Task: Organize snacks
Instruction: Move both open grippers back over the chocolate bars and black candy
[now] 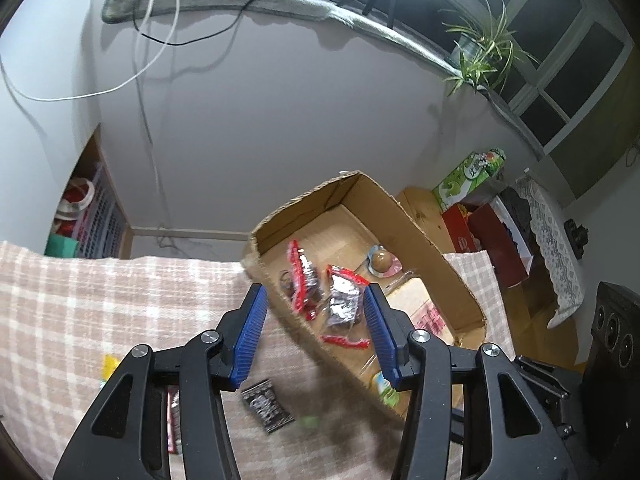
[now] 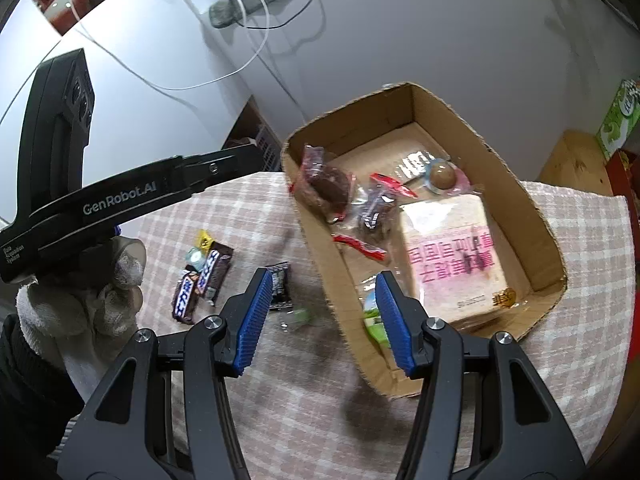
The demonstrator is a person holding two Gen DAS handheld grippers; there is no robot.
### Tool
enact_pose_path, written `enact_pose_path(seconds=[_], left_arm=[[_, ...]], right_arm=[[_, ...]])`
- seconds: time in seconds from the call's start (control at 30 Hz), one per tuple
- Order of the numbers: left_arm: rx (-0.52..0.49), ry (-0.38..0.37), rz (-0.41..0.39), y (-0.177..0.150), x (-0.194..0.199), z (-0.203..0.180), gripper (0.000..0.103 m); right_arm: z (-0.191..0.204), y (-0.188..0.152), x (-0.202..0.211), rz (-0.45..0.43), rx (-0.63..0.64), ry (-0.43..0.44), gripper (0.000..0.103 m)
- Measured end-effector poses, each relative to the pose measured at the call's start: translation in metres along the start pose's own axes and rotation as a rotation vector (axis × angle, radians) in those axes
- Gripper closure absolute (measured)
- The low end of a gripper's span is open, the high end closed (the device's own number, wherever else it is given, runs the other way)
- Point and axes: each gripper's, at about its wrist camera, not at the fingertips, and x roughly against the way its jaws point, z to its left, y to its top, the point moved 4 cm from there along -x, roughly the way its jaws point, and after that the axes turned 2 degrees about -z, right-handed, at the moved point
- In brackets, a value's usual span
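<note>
A cardboard box [image 2: 516,184] stands on the checked tablecloth and holds several snacks: a pink-labelled bread pack [image 2: 452,256], red-edged clear packets [image 2: 324,188] and a round brown sweet [image 2: 442,176]. The box shows in the left wrist view too [image 1: 432,240]. On the cloth left of it lie two Snickers bars [image 2: 202,280], a small dark packet [image 2: 280,284] and a green sweet [image 2: 302,316]. My right gripper [image 2: 322,320] is open and empty above the box's near left wall. My left gripper [image 1: 316,336] is open and empty over the same wall; the dark packet [image 1: 266,406] lies below it.
A small yellow wrapper [image 2: 204,238] lies beside the bars. The left tool and gloved hand [image 2: 80,288] fill the left of the right wrist view. Behind the table are a white wall with hanging cables [image 1: 148,60], a plant [image 1: 480,52] and stacked boxes [image 1: 480,216] at the right.
</note>
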Motion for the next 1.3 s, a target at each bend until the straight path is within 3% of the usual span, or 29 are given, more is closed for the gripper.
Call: enact_pose_path(seconds=[0.4, 0.67, 0.77, 1.0, 1.07, 1.3], left_arm=[[0.069, 0.063, -0.054, -0.027, 0.059, 0.057, 0.054], [0.18, 0.134, -0.065, -0.063, 0.09, 0.117, 0.054], [0.219, 0.143, -0.042, -0.081, 0.09, 0.13, 0.056], [0.196, 0.15, 0.029, -0.117, 0.076, 0.129, 0.06], [0.186, 0.15, 0.053, -0.126, 0.07, 0.127, 0.061], [0.163, 0.159, 0.092, -0.141, 0.059, 0.128, 0.061]], right_arm=[[0.04, -0.012, -0.007, 0.029, 0.074, 0.084, 0.047], [0.066, -0.03, -0.035, 0.095, 0.123, 0.1, 0.047], [0.071, -0.035, -0.049, 0.11, 0.129, 0.082, 0.047], [0.075, -0.041, -0.078, 0.152, 0.141, 0.035, 0.048], [0.073, -0.039, -0.086, 0.16, 0.137, 0.017, 0.054], [0.074, -0.035, -0.111, 0.204, 0.152, -0.066, 0.058]])
